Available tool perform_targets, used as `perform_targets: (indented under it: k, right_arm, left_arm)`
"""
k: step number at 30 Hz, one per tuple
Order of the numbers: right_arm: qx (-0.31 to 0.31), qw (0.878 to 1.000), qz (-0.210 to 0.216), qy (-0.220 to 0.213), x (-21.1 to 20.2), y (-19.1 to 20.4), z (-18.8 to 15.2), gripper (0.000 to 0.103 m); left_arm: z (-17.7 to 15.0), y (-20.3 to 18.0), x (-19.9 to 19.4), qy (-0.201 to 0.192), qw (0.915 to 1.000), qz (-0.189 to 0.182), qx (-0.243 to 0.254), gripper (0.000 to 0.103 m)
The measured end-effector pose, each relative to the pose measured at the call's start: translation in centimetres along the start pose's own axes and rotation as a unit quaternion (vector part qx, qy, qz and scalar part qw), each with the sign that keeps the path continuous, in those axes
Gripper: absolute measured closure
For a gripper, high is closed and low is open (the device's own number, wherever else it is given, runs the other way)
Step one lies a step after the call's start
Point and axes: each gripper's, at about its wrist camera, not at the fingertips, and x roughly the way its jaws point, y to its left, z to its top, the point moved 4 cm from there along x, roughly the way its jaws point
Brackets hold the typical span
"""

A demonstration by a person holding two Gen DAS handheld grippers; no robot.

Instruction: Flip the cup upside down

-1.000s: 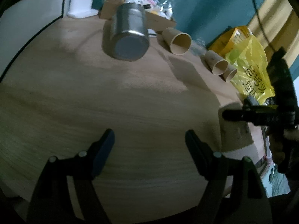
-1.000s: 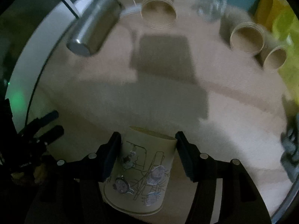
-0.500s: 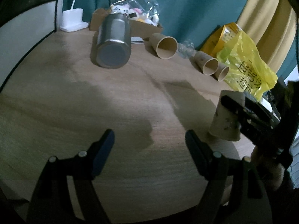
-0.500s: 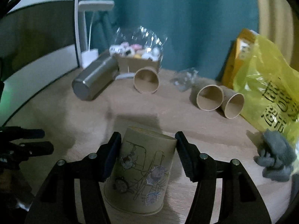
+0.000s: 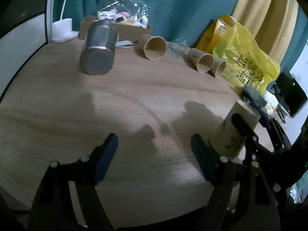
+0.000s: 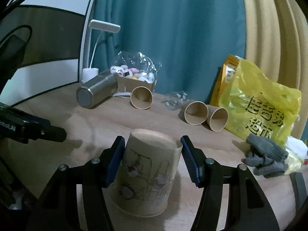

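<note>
A paper cup with cartoon drawings (image 6: pixel 146 173) stands upside down on the wooden table (image 6: pixel 96 127), wide rim down. My right gripper (image 6: pixel 152 156) sits around its upper part, jaws slightly apart from its sides, a small gap showing on each side. The cup also shows in the left wrist view (image 5: pixel 234 130) at the right, between the right gripper's fingers (image 5: pixel 242 127). My left gripper (image 5: pixel 154 150) is open and empty above the table's near edge.
A steel flask (image 6: pixel 96 92) lies on its side at the back left. Three plain paper cups (image 6: pixel 141 100) (image 6: pixel 195 112) (image 6: pixel 218 119) lie on their sides. A cardboard box of toys (image 6: pixel 134 80), a yellow bag (image 6: pixel 259 104), grey gloves (image 6: pixel 265 157) and a lamp (image 6: pixel 90 75) stand around.
My right gripper has tipped the cup from tilted over the table to standing rim-down on it, and its jaws have eased off. The left gripper stayed open and tilted up.
</note>
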Motion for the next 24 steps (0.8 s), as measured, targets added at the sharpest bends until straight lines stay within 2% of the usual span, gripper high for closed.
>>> perform_targets:
  k: [13, 22, 24]
  right_arm:
    - [0.027, 0.999, 0.01, 0.021, -2.1, 0.0, -1.9, 0.042]
    - [0.041, 0.999, 0.004, 0.03, -2.1, -0.4, -1.7, 0.042]
    - [0.042, 0.999, 0.003, 0.034, -2.0, -0.4, -1.5, 0.035]
  left_arm:
    - [-1.1, -2.0, -0.4, -0.022, 0.9994, 0.008, 0.025, 0.024]
    - [-1.1, -2.0, -1.2, -0.038, 0.9986, 0.019, 0.031, 0.024]
    - [-1.1, -2.1, -1.4, -0.042, 0.9983, 0.022, 0.033, 0.024]
